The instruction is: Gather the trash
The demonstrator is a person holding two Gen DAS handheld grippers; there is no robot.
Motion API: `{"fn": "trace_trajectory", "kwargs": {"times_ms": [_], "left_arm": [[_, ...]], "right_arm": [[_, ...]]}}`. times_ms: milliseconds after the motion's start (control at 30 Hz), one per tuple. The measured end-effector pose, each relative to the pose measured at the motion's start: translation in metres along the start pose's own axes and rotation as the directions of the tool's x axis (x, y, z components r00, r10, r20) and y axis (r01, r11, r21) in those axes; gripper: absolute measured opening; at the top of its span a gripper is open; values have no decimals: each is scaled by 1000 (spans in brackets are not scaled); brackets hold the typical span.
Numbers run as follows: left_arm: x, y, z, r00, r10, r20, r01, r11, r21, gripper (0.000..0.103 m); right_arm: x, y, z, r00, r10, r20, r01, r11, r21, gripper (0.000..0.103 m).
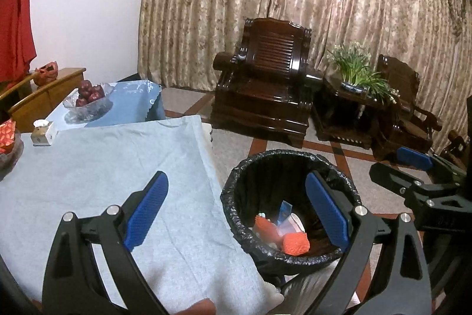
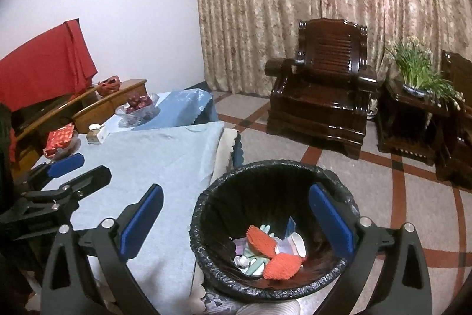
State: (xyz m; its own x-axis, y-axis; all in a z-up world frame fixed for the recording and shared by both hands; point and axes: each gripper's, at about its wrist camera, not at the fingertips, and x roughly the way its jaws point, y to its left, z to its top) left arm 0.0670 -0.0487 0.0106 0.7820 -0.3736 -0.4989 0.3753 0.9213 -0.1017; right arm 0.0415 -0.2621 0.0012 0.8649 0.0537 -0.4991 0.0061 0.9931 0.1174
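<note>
Both tools hang in the air with nothing between their tongs. The left gripper (image 1: 237,210) has its blue pads wide apart, and the right gripper (image 2: 236,222) is spread wide too. The trash bin (image 2: 206,214), lined with a black bag, stands on the floor just beside the table (image 2: 165,167), at its 3 o'clock side. The trash (image 2: 265,248) lies at the bin's bottom: orange foam nets, paper scraps.

Below me the desk (image 2: 165,167) wears a pale blue cloth (image 1: 118,167). At its far end sit a small box (image 1: 44,133), a bowl of red fruit (image 1: 88,101) and a red packet (image 2: 60,139). The bin (image 2: 265,229) stands on the floor (image 2: 413,211) beside it.
</note>
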Motion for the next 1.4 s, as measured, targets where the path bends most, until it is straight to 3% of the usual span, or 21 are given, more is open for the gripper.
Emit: {"fn": "trace_trajectory", "kwargs": {"times_ms": [600, 1400], "left_arm": [[-24, 7, 3, 999, 28, 23, -28, 1000, -1, 92], [-26, 16, 2, 999, 35, 22, -35, 999, 0, 92]], "right_arm": [[-7, 13, 4, 1000, 26, 15, -26, 999, -26, 97], [-5, 17, 7, 1000, 27, 9, -27, 999, -33, 97]]}}
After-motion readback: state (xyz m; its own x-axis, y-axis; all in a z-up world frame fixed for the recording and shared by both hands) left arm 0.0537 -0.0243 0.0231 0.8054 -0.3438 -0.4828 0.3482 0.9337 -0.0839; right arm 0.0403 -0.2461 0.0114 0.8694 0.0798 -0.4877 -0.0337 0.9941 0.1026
